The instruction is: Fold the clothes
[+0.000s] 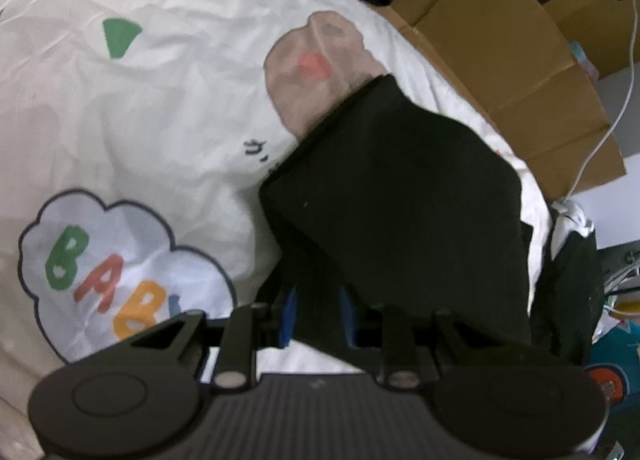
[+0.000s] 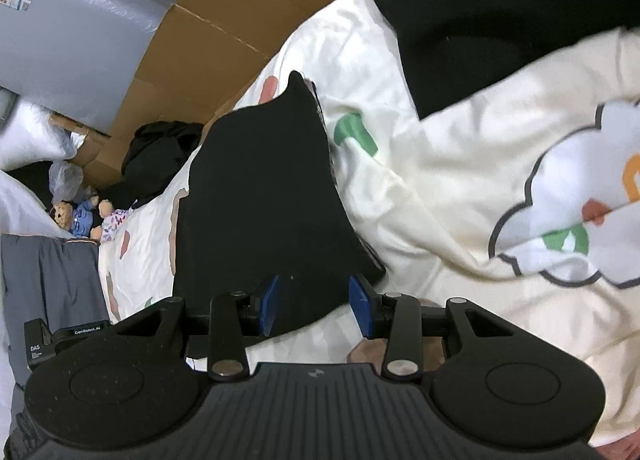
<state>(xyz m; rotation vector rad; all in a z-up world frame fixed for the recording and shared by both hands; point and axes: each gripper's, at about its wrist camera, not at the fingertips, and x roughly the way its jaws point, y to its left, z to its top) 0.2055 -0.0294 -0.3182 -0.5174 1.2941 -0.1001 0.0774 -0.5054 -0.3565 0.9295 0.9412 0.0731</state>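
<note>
Lying over a bed, a white quilt covers most of both views, wrinkled, printed with a cloud badge reading "BAB…" in green, red and orange, a green shape and a tan animal face. On it sits the black garment, a flat dark piece running from the left hand-held gripper toward the far right, its far corner overlapping the tan print. Left gripper's blue pads stand narrowly apart with the cloth's near edge between them; whether they press on it I cannot tell, blur hides the contact.

Right wrist view: right hand-held gripper has its blue pads clearly parted, black garment lying between them, its near edge in the gap, with daylight beside the right pad, so no grip. The cloth narrows to a point at the far end. More black fabric fills the far right.

Room: brown cardboard stands along the bed's far edge, a white cable hangs over it. In the right view a silver-grey wrapped bulk sits far left, a black clothes heap by the cardboard, two small teddy bears beside the quilt edge, grey fabric near left.
</note>
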